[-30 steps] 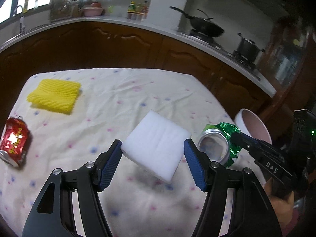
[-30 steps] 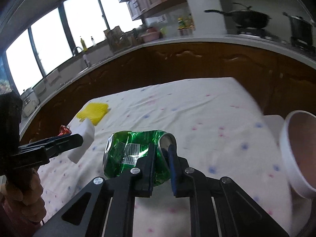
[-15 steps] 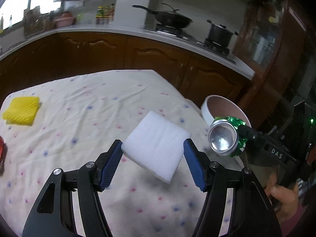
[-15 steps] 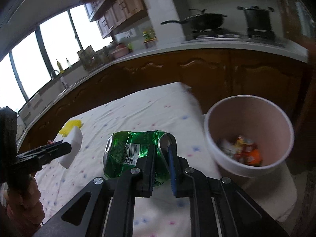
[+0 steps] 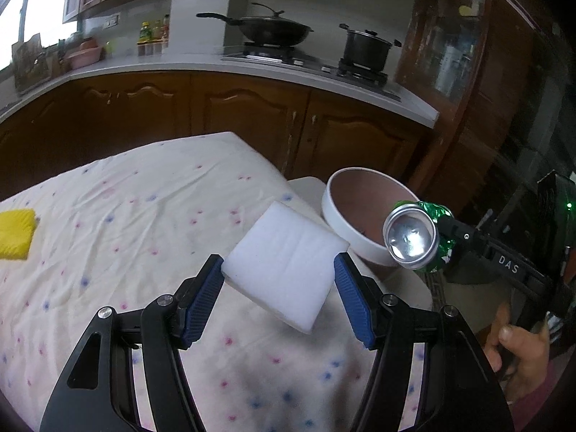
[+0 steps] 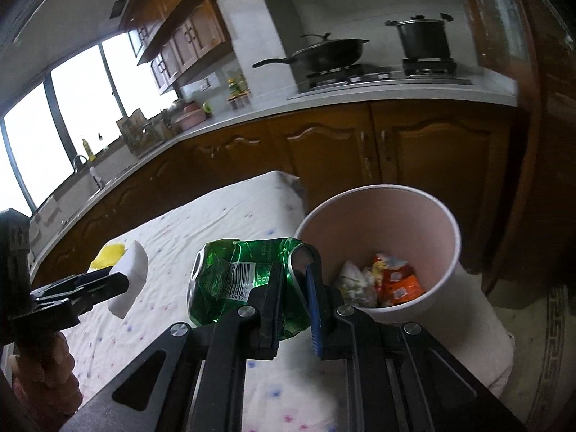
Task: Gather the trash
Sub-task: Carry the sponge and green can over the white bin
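Left wrist view first: the left gripper (image 5: pixel 279 288) has its blue fingers (image 5: pixel 201 304) clamped on a white foam block (image 5: pixel 284 264), one corner of the block pointing away from the camera and the whole thing held clear of the desk (image 5: pixel 118 223); the white bin (image 5: pixel 345 228) stands just beyond the desk's far right corner, up and to the right of the block, so the block lies short of the bin's near rim — not yet over the opening. To the right of the block, the right gripper (image 5: pixel 441 232) holds a crushed green can (image 5: pixel 414 235) with its silver end facing the camera, in front of the bin's near rim as seen from here; a hand (image 5: pixel 518 352) grips its handle. A yellow sponge (image 5: pixel 14 232) lies on the desk, well apart from the bin.

Right wrist view: the right gripper (image 6: pixel 293 288) has its fingers (image 6: pixel 313 302) pinched nearly together on the folded end of the crushed green can (image 6: pixel 237 277); the can's long axis runs across the picture, away from the bin. The white bin (image 6: pixel 378 194), already holding wrappers (image 6: pixel 392 282), sits just to the right of the can and slightly beyond it; by my judgement this hand is the nearer of the two and needs only a short carry over the rim — the left gripper (image 6: pixel 118 282) with the white foam block (image 6: pixel 129 280) hangs on the far side of the can from the bin.
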Available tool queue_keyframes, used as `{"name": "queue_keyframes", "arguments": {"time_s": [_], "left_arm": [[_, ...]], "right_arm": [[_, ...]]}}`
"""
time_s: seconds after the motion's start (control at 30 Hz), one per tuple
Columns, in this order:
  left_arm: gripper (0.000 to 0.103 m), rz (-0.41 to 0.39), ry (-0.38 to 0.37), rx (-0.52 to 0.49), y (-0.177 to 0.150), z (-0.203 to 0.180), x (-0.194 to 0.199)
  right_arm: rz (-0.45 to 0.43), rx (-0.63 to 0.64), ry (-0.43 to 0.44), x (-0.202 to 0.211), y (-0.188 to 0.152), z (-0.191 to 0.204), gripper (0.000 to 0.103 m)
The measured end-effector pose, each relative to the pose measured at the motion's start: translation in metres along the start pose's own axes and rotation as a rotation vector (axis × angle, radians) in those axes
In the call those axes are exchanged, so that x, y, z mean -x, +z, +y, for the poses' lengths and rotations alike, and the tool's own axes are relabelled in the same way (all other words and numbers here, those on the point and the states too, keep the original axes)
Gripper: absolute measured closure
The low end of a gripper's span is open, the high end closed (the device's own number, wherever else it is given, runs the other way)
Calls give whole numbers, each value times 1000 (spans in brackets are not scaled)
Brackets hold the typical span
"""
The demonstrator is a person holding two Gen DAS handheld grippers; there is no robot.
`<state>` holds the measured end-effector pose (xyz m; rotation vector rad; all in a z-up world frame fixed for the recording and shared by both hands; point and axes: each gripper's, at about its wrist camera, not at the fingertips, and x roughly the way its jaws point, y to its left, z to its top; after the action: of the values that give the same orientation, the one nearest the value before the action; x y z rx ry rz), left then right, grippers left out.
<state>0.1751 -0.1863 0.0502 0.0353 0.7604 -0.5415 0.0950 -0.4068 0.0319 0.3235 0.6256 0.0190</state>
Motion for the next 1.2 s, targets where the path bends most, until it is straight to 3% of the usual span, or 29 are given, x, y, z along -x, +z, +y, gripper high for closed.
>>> {"name": "queue_keyframes", "arguments": {"time_s": [0.63,1.2], "left_arm": [[40,17,-96,-54,27,-51,-34],[40,46,-131,-87,47,-78,-64]], "right_arm": [[-28,-66,-61,7,11,-50,90],[-43,-110,-82,3,20,-79,90]]}}
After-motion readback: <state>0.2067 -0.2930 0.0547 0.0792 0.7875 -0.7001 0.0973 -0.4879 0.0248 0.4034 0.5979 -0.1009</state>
